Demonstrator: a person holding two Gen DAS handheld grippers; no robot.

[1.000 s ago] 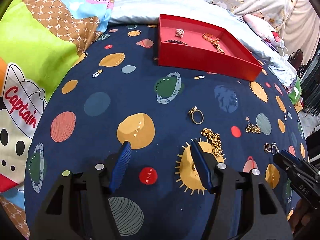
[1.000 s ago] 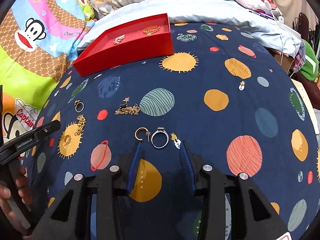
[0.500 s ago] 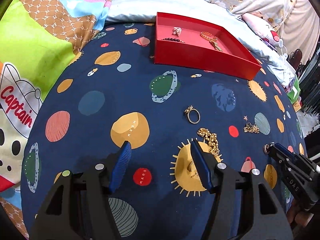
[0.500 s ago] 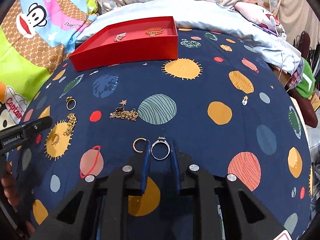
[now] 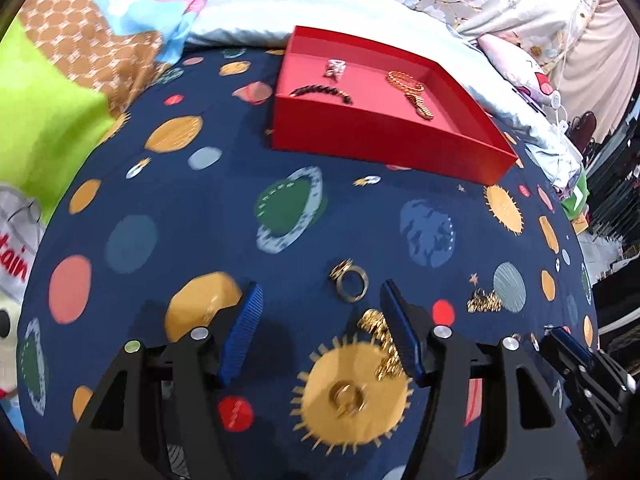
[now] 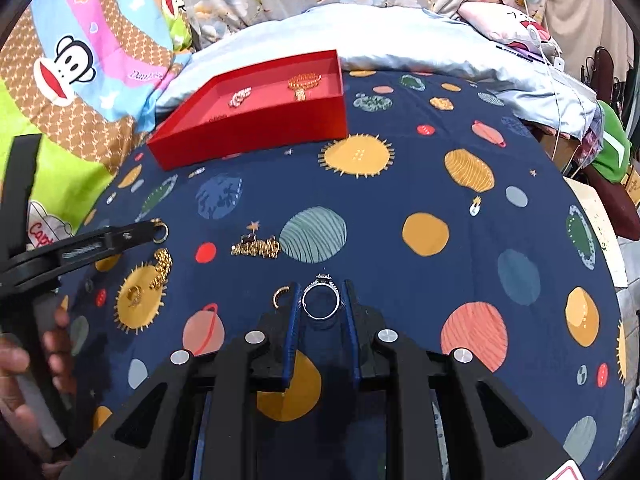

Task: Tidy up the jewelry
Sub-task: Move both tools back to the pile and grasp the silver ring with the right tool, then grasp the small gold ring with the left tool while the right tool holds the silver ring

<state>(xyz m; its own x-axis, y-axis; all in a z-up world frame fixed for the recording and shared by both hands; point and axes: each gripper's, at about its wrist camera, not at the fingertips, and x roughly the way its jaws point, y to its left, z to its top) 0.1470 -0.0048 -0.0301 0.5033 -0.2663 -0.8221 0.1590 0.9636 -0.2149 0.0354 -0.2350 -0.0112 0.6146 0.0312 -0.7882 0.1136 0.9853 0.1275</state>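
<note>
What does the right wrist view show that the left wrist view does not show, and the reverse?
Only the right wrist view shows the silver ring between the right gripper's closing fingers, and the small gold hoop beside it. Only the left wrist view shows the dark beaded bracelet fully, inside the tray. Both show the red tray, the gold ring ahead of the open left gripper, and the gold chain.

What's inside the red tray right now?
The red tray holds a dark beaded bracelet, a pale sparkly piece and a gold chain bracelet. Its near wall hides the floor strip behind it.
</note>
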